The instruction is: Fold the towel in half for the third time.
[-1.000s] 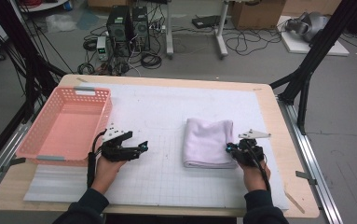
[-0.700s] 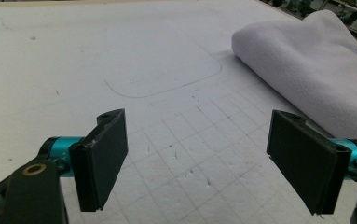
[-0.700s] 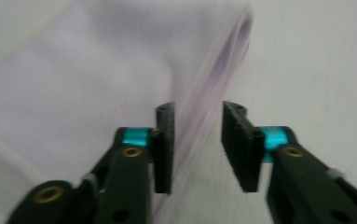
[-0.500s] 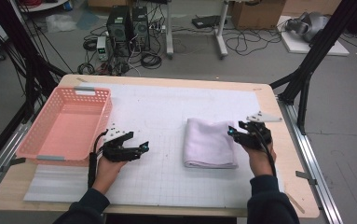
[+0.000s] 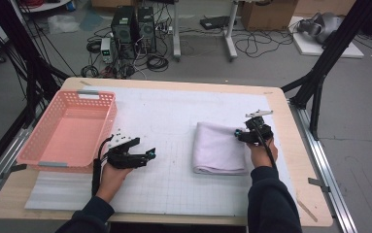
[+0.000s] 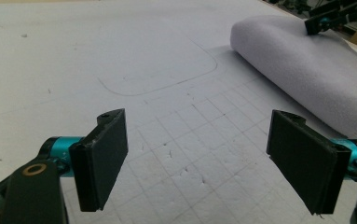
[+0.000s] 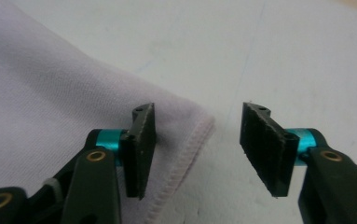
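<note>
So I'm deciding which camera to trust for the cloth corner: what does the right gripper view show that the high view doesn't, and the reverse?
The right gripper view alone shows the towel's stitched corner lying between its open pads, untouched. The high view alone shows the pink basket, the left gripper and the table's wooden edge. Both share the folded towel, the white mat and the right gripper.

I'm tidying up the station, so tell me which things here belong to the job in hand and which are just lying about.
In use: folded white towel, right tongs open at its corner, left tongs.
Lying about: pink basket, computer towers, cardboard box.
</note>
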`<action>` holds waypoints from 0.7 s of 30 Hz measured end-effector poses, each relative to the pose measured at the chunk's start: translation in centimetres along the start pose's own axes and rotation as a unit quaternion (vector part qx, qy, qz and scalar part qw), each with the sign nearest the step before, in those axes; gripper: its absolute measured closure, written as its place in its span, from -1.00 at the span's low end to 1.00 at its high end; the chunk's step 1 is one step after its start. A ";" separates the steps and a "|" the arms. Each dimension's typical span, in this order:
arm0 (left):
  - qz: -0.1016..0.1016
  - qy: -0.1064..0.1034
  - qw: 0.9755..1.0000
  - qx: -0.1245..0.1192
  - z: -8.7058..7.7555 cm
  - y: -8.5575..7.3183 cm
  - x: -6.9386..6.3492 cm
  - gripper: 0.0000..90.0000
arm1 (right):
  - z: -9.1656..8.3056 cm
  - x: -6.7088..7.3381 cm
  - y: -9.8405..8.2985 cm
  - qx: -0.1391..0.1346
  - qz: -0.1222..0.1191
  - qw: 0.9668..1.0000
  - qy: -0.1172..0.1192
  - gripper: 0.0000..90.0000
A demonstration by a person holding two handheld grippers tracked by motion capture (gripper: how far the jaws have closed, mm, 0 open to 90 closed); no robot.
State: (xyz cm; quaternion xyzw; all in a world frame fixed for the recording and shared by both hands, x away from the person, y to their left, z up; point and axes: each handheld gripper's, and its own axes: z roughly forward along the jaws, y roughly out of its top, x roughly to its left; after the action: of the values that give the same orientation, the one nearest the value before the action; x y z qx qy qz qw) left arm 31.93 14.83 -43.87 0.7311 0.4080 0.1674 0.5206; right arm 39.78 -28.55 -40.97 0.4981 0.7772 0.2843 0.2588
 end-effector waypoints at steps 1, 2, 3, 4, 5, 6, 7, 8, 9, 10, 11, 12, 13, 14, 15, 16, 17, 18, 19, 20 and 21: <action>0.001 0.000 1.000 0.000 0.0 0.0 0.0 -0.54 | -0.3 0.0 0.3 -0.013 -0.006 1.000 0.009 0.02; 0.000 -0.001 1.000 0.000 0.0 0.0 0.0 -0.54 | -0.5 0.0 0.5 -0.029 -0.009 0.999 0.024 0.00; 0.000 0.000 1.000 0.001 0.1 0.0 0.0 -0.54 | -0.6 0.1 0.9 -0.043 -0.015 0.998 0.048 0.00; 0.000 -0.001 1.000 0.001 0.1 0.0 0.0 -0.54 | -0.5 0.3 1.1 -0.045 -0.024 0.997 0.065 0.01; 0.001 -0.002 1.000 0.002 0.1 0.0 0.0 -0.54 | -0.3 0.8 1.5 -0.042 -0.046 0.995 0.081 0.01; 0.001 -0.003 1.000 0.001 0.2 0.0 0.0 -0.54 | 0.0 1.3 1.8 -0.039 -0.060 0.992 0.100 0.01; 0.001 -0.003 1.000 0.002 0.2 0.0 0.0 -0.54 | 0.4 1.7 2.0 -0.036 -0.073 0.990 0.113 0.01; 0.002 -0.003 1.000 0.003 0.2 0.0 0.0 -0.54 | 0.9 2.2 2.2 -0.031 -0.086 0.988 0.122 0.03; 0.002 -0.003 1.000 0.002 0.2 0.0 -0.1 -0.54 | 1.3 2.6 2.4 -0.025 -0.099 0.987 0.127 0.07; 0.001 -0.004 1.000 0.002 0.2 0.0 -0.1 -0.54 | 1.8 2.9 2.5 -0.018 -0.106 0.986 0.126 0.17; 0.000 -0.003 1.000 0.002 0.2 0.0 0.0 -0.54 | 2.3 3.2 2.6 -0.010 -0.114 0.986 0.119 0.26; 0.000 -0.003 1.000 0.001 0.2 0.0 0.0 -0.54 | 2.7 3.4 2.7 -0.001 -0.118 0.985 0.126 0.43; -0.001 -0.003 1.000 0.001 0.2 0.0 0.0 -0.54 | 3.1 3.5 2.8 0.004 -0.123 0.984 0.132 0.60; -0.001 -0.003 1.000 0.001 0.2 0.0 0.0 -0.54 | 3.4 3.7 3.0 0.005 -0.128 0.983 0.134 0.70; -0.001 -0.004 1.000 0.001 0.2 0.0 0.0 -0.54 | 3.5 3.9 3.2 0.003 -0.127 0.983 0.131 0.76; -0.002 -0.004 1.000 0.001 0.2 0.0 0.0 -0.54 | 3.7 4.0 3.5 0.003 -0.125 0.984 0.128 0.77; -0.001 -0.005 1.000 0.001 0.3 0.0 0.0 -0.54 | 3.9 4.2 3.8 -0.001 -0.127 0.984 0.126 0.78; -0.001 -0.005 1.000 0.001 0.3 0.0 0.0 -0.54 | 4.0 4.5 4.0 -0.008 -0.131 0.984 0.124 0.78; -0.001 -0.005 1.000 0.002 0.3 0.0 0.0 -0.54 | 4.1 4.8 4.2 -0.021 -0.132 0.982 0.130 0.78; -0.002 -0.005 1.000 0.000 0.3 0.0 0.0 -0.54 | 4.2 5.1 4.3 -0.031 -0.129 0.982 0.133 0.77; -0.002 -0.004 1.000 0.001 0.2 0.0 0.0 -0.54 | 4.4 5.4 4.3 -0.032 -0.131 0.982 0.133 0.75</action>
State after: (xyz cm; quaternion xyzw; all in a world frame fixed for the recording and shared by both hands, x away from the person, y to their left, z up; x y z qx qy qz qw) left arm 32.07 14.70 -43.99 0.7311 0.4076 0.1630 0.5222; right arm 43.44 -21.25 -41.69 0.3410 0.8538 0.3364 0.2039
